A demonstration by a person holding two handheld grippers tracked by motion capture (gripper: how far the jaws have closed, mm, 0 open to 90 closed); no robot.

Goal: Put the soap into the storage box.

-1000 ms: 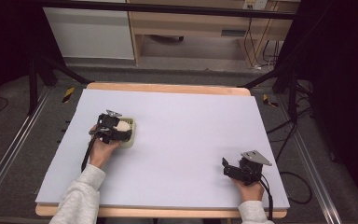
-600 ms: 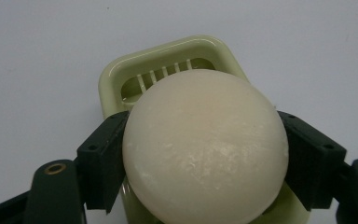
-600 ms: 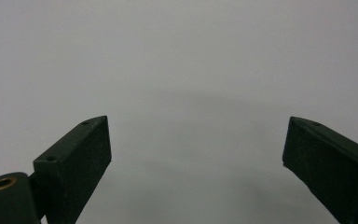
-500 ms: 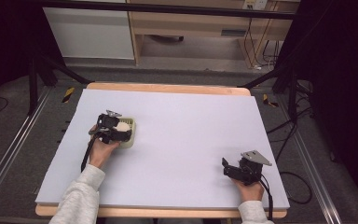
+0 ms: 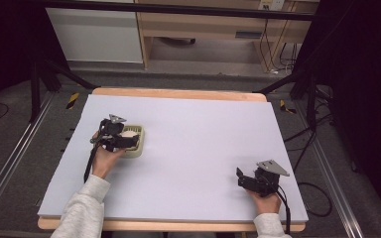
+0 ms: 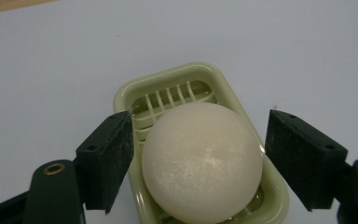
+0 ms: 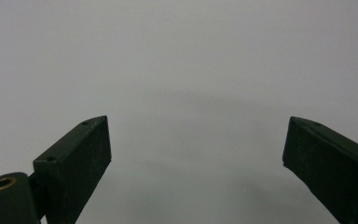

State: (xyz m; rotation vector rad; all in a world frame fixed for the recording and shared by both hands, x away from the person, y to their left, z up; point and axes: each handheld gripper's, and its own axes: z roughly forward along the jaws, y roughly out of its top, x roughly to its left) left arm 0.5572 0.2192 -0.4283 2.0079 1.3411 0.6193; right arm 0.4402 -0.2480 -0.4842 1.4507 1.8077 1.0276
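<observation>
A round, off-white soap bar (image 6: 203, 161) lies in a pale green slotted dish (image 6: 177, 77) on the left part of the white table (image 5: 198, 139). My left gripper (image 6: 198, 149) is open, one jaw on each side of the soap, with a small gap at the left jaw and a wider one at the right. From above, the left gripper (image 5: 124, 140) sits over the dish (image 5: 138, 148) and covers most of the soap (image 5: 128, 133). My right gripper (image 5: 243, 181) rests near the front right corner, open, with nothing between its jaws (image 7: 196, 154).
The white tabletop has a wooden rim (image 5: 178, 93) at the back. Black frame legs (image 5: 44, 74) and cables (image 5: 317, 198) lie on the floor around the table. A wooden shelf unit (image 5: 203, 29) stands behind it.
</observation>
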